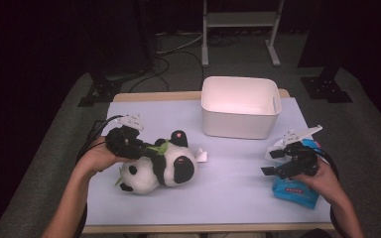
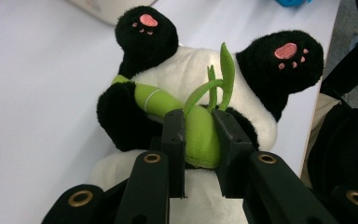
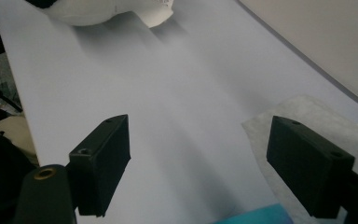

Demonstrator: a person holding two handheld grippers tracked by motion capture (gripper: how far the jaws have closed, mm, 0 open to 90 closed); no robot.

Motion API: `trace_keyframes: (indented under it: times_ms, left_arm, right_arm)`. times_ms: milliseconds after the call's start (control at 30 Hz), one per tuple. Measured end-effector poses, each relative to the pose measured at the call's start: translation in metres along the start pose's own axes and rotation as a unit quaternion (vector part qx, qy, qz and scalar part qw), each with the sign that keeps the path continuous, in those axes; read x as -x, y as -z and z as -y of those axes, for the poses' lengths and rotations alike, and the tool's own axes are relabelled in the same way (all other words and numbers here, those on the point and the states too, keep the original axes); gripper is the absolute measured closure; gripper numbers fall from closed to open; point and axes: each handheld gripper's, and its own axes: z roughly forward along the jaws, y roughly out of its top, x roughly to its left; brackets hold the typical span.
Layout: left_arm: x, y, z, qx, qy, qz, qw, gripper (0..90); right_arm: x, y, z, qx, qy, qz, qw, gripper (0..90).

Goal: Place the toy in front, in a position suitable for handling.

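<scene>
at lower left of the high view the left gripper [image 1: 146, 148] is closed down on the green bamboo stalk [image 1: 159, 148] sewn across the chest of the plush panda [image 1: 158, 168], which lies on its back on the pale table cover [image 1: 228, 188], left of centre in the frame. left gripper view confirms it: both black jaws press the sides of the green bamboo stalk [image 2: 200, 133], narrow gap, fabric squeezed between them, with the plush panda [image 2: 186, 84] lying beyond, pink-padded paws toward the top of the frame. right gripper [image 1: 274, 162] sits at lower right of the high view, jaws spread wide with nothing between them; it hovers over the edge of a blue wipes pack [image 1: 295, 191] and a white tissue [image 1: 274, 151] lying beside it. right gripper view shows bare table surface between the wide jaws, the white tissue [image 3: 303, 116] under the right-hand one. white bin [image 1: 240, 106] stands in the upper centre of the high view, well apart from the toy, and looks empty. judgement: step in hand is the grasp on the toy, seated but not yet lifted. next move likely calls for a lift by the stalk and a carry up and right toward the bin; the hold is on a soft appendage only, so the body may swing or sag, and the rim needs clearing before release.
</scene>
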Motion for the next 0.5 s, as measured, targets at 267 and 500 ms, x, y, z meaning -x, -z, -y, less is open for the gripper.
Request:
trace_keyframes:
  times_ms: [267, 500]
  left_arm:
    - [0.010, -0.020, -0.031, 0.010, -0.023, 0.022, 0.9994, 75.9]
    - [0.019, -0.037, -0.063, 0.011, -0.040, 0.032, 0.9986, 75.9]
  right_arm:
    - [0.003, 0.003, 0.002, 0.004, -0.005, 0.001, 1.0000, 20.1]
    - [0.005, 0.010, 0.004, 0.013, -0.010, 0.004, 0.9999, 20.2]
